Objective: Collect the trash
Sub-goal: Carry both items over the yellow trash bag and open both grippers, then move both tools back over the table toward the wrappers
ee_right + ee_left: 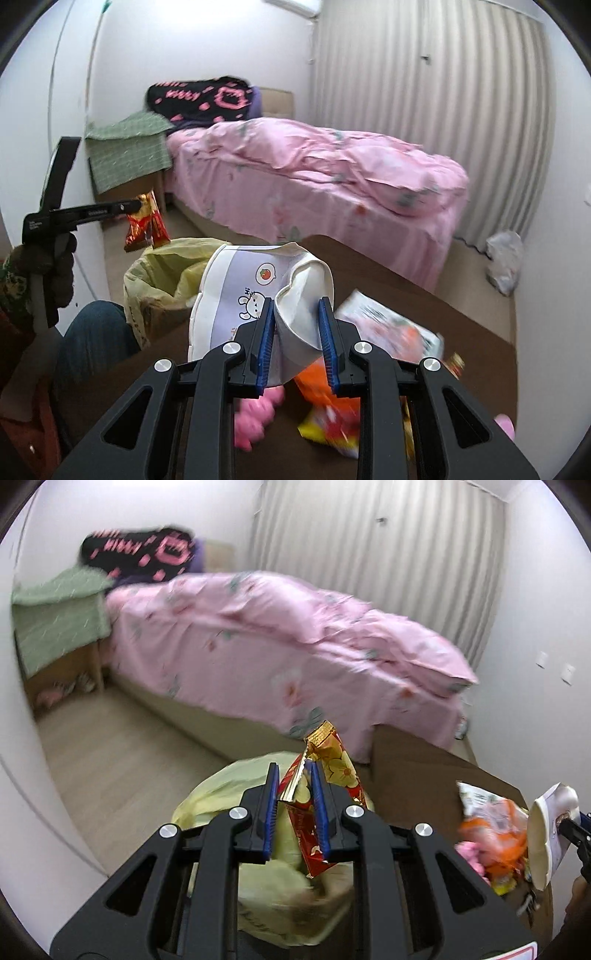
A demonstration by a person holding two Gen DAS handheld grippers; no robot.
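Hanging directly above the open yellow bag beside the desk, the left claw is clamped on a red-gold wrapper, its length upright, while the right claw, farther off over the desk, pinches a crushed paper cup.

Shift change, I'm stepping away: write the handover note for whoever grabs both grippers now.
Left gripper: shut on a red-gold snack wrapper, held above the open yellow trash bag.
Right gripper: shut on a crushed paper cup, over the brown table.
Done: both pieces lifted.
Left: drop both into the bag, then clear the orange packet and other wrappers on the table.
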